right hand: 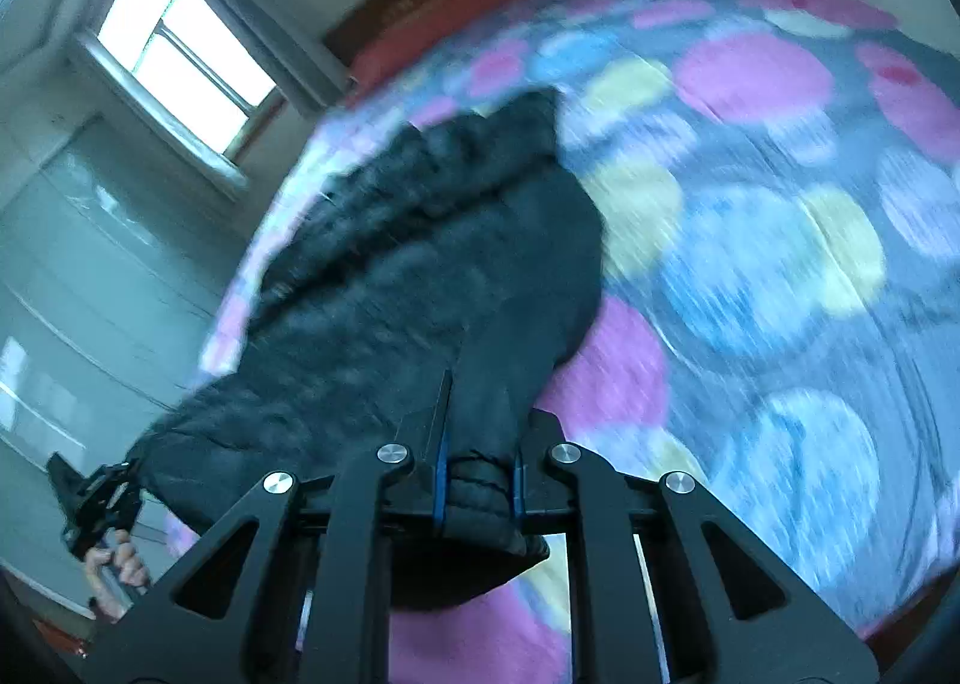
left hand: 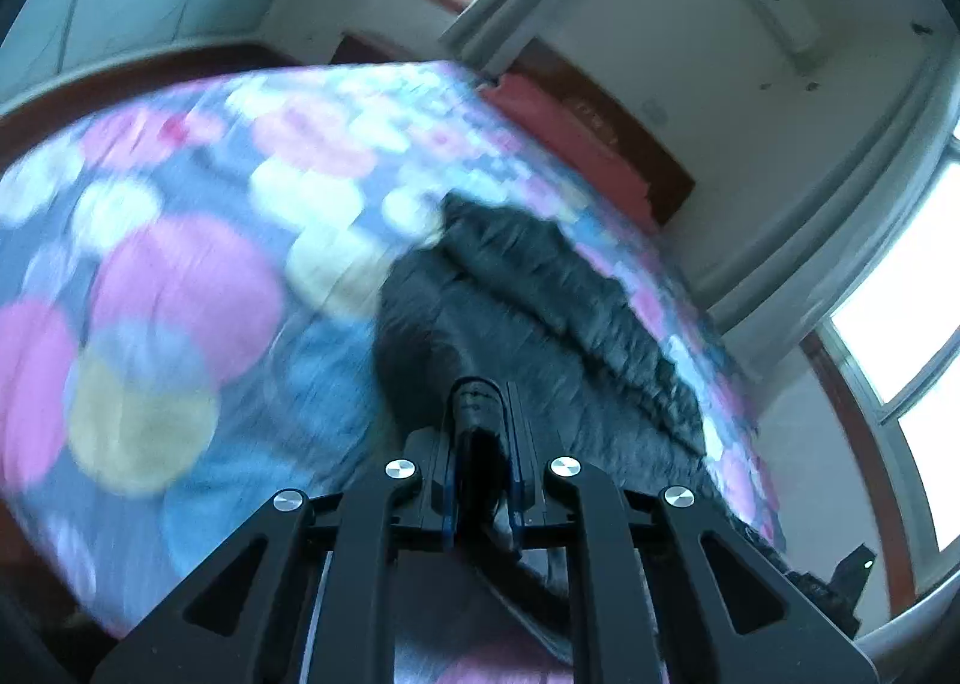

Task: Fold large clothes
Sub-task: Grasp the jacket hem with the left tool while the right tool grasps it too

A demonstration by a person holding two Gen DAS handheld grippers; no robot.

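Nearest the left wrist lens, the left gripper (left hand: 480,444) is clenched on a bunched fold of the black quilted jacket (left hand: 540,312), dark fabric pinched between its blue-edged fingers (left hand: 451,504). In the right wrist view, the right gripper (right hand: 477,474) is likewise closed around a thick, puffy roll of the same jacket (right hand: 420,264), which bulges out below the jaws. The jacket stretches between the two grippers and lies across the bedspread (left hand: 180,264), a quilt printed with pink, pale blue, yellow and white circles (right hand: 750,264); both views are smeared by motion blur. At the lower left of the right wrist view, the left gripper (right hand: 96,498) shows at the jacket's far end, with the person's hand (right hand: 114,570) on its handle. Bright windows (right hand: 180,42) and a dark red headboard (left hand: 606,126) stand behind the bed.
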